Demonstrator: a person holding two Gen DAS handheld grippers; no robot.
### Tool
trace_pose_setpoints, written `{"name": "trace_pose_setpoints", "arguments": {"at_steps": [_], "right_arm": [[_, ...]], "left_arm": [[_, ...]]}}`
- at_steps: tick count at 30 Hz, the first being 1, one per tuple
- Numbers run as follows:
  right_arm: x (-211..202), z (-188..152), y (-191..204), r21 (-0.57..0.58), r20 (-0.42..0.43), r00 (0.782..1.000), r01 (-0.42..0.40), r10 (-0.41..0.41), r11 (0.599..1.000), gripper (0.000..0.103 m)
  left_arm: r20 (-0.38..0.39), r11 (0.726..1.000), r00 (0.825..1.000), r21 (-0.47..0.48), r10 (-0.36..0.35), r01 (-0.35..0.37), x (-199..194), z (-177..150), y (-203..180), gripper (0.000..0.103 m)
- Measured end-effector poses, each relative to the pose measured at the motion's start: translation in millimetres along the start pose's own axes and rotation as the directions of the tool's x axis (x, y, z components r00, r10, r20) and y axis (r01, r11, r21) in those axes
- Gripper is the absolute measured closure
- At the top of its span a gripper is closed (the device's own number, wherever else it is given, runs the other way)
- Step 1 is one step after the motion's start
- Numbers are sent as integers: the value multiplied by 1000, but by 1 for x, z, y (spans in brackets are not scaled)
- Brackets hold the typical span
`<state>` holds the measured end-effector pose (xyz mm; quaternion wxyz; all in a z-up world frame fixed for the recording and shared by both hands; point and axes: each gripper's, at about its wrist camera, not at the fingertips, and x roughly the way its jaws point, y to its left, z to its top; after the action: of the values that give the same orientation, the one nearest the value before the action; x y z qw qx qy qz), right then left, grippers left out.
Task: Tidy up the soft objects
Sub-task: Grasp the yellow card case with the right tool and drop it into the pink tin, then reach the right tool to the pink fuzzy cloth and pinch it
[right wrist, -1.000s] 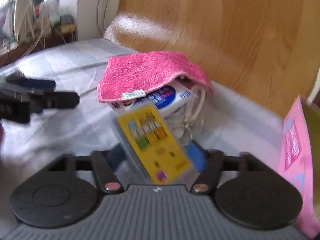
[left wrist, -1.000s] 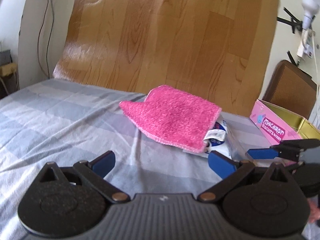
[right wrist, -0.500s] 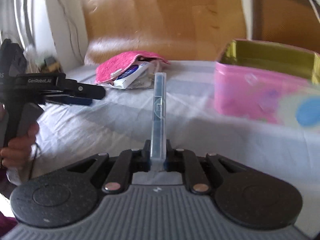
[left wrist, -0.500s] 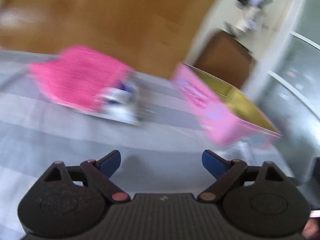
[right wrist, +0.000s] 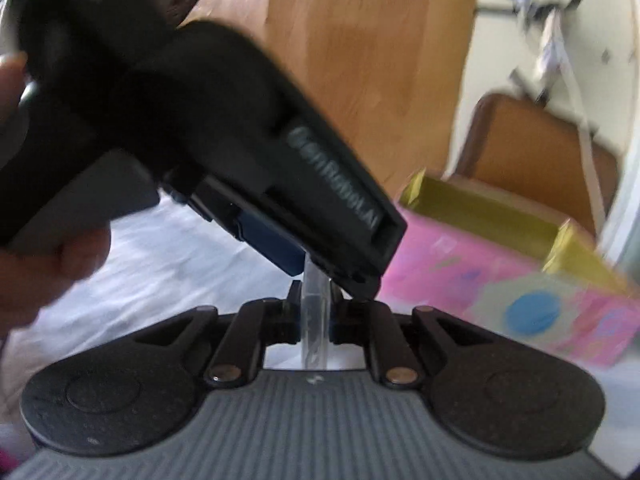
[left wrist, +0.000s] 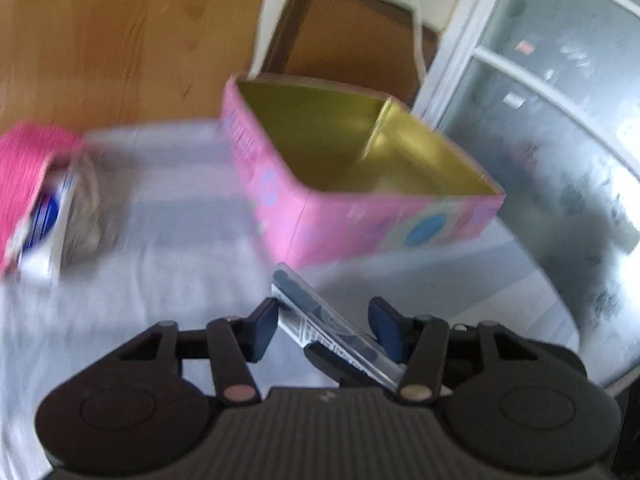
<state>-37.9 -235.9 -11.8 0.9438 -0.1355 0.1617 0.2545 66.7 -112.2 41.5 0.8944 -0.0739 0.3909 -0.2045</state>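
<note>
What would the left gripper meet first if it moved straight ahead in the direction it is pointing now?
Most likely the clear flat packet, which already lies between the open fingers of the left gripper, held by the right gripper. Beyond it stands the pink tin. Blur makes depth uncertain.

surface: grey striped bedsheet (left wrist: pixel 168 248) | on it: pink tin box (left wrist: pixel 360 220), pink towel (left wrist: pixel 24 160) over packets

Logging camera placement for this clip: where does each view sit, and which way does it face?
Left wrist: on the left hand-held gripper, facing the open pink tin; its fingers open around a clear case.
Right wrist: on the right hand-held gripper, shut on that case; the person's hand shows.
Shared: tin, case.
</note>
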Motion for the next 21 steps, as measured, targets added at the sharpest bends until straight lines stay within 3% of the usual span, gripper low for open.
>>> {"name": "trace_pose_setpoints", "arguments": {"at_steps": [5, 9, 12, 15, 17, 18, 19, 21], "right_arm": [[-7, 19, -31, 34, 131, 983, 122, -125, 992, 88], [19, 32, -58, 31, 178, 958, 221, -223, 975, 88], [48, 32, -78, 23, 154, 955, 253, -253, 967, 88], [81, 26, -90, 0, 77, 963, 260, -259, 966, 85], [81, 23, -89, 12, 52, 967, 247, -248, 969, 84], [76, 22, -89, 30, 61, 971, 229, -230, 973, 79], [71, 22, -87, 39, 79, 969, 230, -233, 972, 64], [55, 21, -82, 51, 140, 961, 234, -239, 971, 54]], "left_arm": [[109, 994, 992, 95, -56, 46, -12, 35, -30, 55], [166, 988, 981, 130, -100, 78, 5, 66, -46, 55], [193, 990, 979, 133, -70, 44, 33, 83, -49, 54], [158, 997, 987, 72, -20, 9, 61, 93, -41, 47], [139, 1000, 990, 29, 7, -11, 67, 93, -30, 42], [142, 1000, 990, 6, 2, -3, 63, 90, -24, 42], [155, 1000, 988, -8, 2, 0, 58, 86, -20, 42], [199, 1000, 980, -10, 1, 1, 35, 75, -9, 39]]}}
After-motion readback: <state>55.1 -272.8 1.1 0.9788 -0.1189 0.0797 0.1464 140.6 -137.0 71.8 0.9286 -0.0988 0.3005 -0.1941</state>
